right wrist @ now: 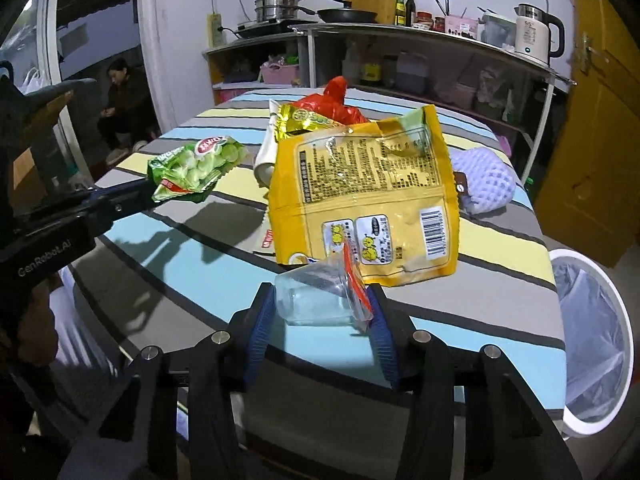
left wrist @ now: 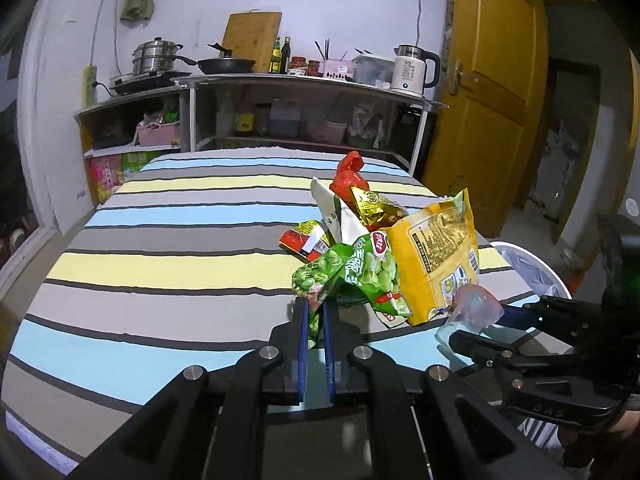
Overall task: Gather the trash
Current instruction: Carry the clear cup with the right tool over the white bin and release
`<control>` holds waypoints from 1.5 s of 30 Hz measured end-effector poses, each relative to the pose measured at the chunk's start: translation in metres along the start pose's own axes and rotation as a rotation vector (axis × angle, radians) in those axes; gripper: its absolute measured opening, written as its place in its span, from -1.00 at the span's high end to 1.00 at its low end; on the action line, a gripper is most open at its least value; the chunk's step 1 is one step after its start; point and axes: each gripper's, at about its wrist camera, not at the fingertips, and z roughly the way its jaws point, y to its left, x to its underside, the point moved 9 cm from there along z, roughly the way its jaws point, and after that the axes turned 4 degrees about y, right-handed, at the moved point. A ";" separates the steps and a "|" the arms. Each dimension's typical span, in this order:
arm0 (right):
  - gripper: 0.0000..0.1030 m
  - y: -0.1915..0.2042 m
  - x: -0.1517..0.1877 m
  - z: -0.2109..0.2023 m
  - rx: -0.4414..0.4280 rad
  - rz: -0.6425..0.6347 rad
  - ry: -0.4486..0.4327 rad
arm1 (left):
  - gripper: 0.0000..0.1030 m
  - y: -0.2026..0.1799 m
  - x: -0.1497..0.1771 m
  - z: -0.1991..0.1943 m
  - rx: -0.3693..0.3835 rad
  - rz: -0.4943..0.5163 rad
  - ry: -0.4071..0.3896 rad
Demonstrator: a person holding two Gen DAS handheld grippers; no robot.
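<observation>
Left tool (left wrist: 315, 307) clamping green snack bag (left wrist: 360, 270); right tool (right wrist: 325, 302) seemingly around clear cup (right wrist: 316, 300).

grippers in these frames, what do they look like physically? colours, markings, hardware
Both match: black linkage bodies with silver round pivot pins and blue ribbed finger pads. The left gripper shows white "GenRobot.AI" lettering on its side in the right wrist view. The right gripper carries embossed letters, apparently "DAS", seen from the left wrist view. No cables visible; any sleeves are too dark to make out.

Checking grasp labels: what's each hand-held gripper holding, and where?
Left hand-held gripper: green snack bag, pinched at its crumpled end. Right hand-held gripper: clear plastic cup, across its sides.
</observation>
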 end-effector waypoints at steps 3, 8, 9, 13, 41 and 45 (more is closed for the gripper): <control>0.09 0.002 0.001 -0.008 -0.007 0.001 -0.014 | 0.87 -0.001 -0.001 -0.002 0.001 -0.001 -0.003; 0.09 -0.002 0.000 -0.023 -0.012 0.027 -0.043 | 0.87 -0.010 -0.003 -0.009 0.010 0.007 -0.011; 0.09 -0.004 0.000 -0.027 -0.008 0.034 -0.050 | 0.88 -0.013 -0.005 -0.010 0.011 0.010 -0.013; 0.09 -0.018 -0.003 -0.044 0.013 0.066 -0.084 | 0.87 -0.030 -0.012 -0.015 0.036 0.023 -0.023; 0.09 -0.213 0.038 -0.114 0.296 0.390 -0.178 | 0.87 -0.259 -0.057 0.061 0.339 0.279 0.037; 0.09 -0.231 0.045 -0.110 0.303 0.424 -0.165 | 0.87 -0.281 -0.054 0.076 0.366 0.303 0.059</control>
